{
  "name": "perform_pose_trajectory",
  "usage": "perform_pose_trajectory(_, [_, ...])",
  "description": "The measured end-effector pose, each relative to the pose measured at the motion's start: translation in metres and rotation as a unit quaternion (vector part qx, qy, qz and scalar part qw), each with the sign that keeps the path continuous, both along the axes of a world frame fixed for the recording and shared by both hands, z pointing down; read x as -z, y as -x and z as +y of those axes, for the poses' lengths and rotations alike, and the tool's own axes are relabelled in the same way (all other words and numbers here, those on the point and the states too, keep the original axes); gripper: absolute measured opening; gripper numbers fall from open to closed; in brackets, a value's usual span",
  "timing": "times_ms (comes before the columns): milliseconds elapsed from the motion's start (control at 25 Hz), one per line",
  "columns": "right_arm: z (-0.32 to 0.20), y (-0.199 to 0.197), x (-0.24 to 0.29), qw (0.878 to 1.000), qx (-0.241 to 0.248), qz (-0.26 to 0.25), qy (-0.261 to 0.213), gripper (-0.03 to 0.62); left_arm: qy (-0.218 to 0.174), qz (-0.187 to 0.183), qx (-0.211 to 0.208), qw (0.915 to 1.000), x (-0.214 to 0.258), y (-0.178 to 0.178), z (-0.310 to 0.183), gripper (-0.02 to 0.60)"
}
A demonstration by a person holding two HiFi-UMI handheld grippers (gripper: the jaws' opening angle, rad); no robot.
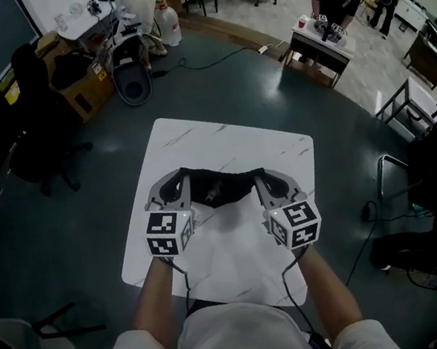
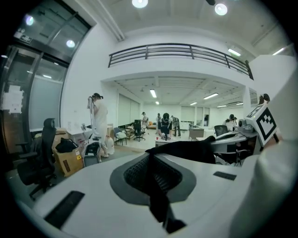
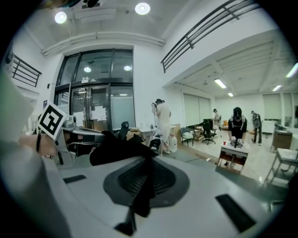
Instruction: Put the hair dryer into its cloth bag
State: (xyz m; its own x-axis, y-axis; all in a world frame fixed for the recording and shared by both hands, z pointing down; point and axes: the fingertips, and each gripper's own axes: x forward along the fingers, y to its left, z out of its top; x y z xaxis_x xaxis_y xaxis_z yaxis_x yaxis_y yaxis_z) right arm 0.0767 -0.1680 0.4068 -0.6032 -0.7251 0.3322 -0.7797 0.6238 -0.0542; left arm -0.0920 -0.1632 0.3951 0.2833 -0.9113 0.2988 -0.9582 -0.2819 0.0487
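Over table (image 1: 197, 142), bag (image 1: 220, 187) seemingly between grippers (image 1: 178, 185) (image 1: 267, 180)

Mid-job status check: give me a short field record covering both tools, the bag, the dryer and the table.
left tool: shut, pinching one edge of the cloth bag
right tool: shut, pinching the opposite edge
cloth bag: black, slung between the two tools over the table
hair dryer: not visible in any view; cannot tell whether it is inside the bag
table: white marble-pattern top, bare where it shows
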Motion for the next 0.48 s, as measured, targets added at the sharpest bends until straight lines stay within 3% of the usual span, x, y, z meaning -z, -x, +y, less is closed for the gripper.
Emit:
perform_pose_trajectory(240, [-0.054,0.005,0.016,0.999,-0.031,0.011,-0.032,0.021,-0.027,-0.008,-0.004,0.9996,0.019,0.006,-0.055,0.015])
perform_pose_trajectory(480, [-0.061,0.001,0.003,0.998,-0.044,0.032,-0.031,0.021,-0.018,-0.001,-0.012,0.9998,0.005,0.0,-0.061,0.015])
